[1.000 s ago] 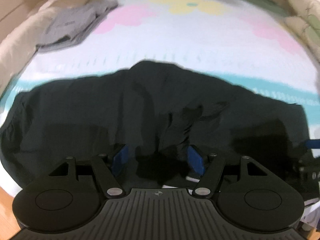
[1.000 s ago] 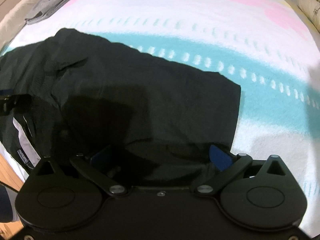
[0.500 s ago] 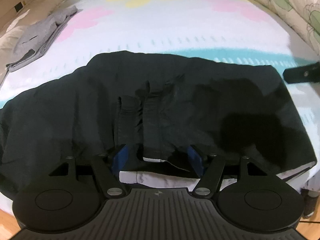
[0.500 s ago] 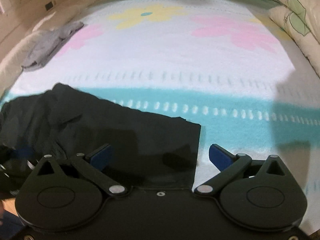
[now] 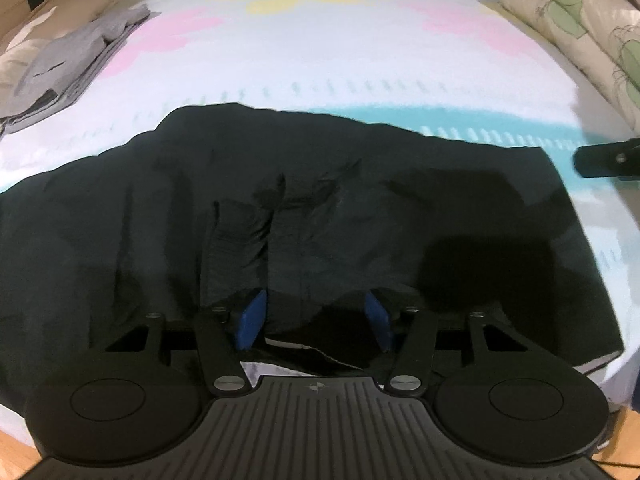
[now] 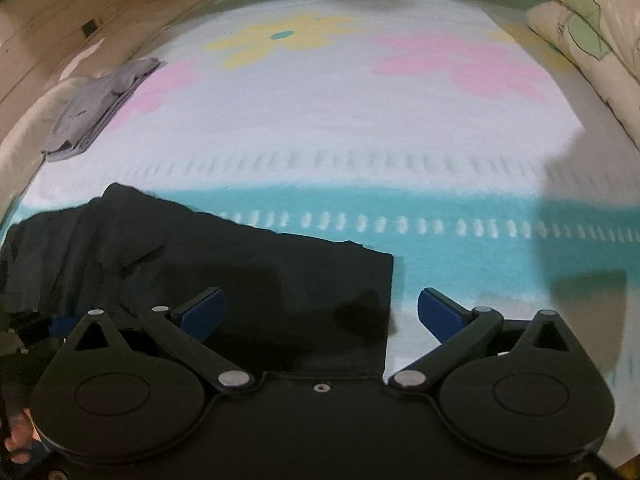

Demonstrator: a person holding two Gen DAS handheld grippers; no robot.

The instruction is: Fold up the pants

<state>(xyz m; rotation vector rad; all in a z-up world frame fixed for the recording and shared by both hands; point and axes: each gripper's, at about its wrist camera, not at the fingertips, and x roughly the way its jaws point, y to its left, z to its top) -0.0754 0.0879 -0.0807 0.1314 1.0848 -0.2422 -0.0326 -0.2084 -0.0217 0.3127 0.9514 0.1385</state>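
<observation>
Left wrist view: one pair of black pants (image 5: 320,208) lies spread across the near edge of the bed cover (image 5: 320,64), its waist edge at the near side with a pale inner lining showing. The left gripper (image 5: 314,314) has just been closing; its blue pads stand apart, with waist fabric between them but not visibly pinched. Beyond the far edge of the pants, the cover is open. One folded grey garment (image 5: 68,68) lies far left; pillows (image 5: 580,28) line the right side. Right wrist view: the right gripper (image 6: 320,312) stands wide apart above the straight right-hand edge of the pants (image 6: 224,272), holding nothing. To the right, the teal band (image 6: 460,204) is bare.
</observation>
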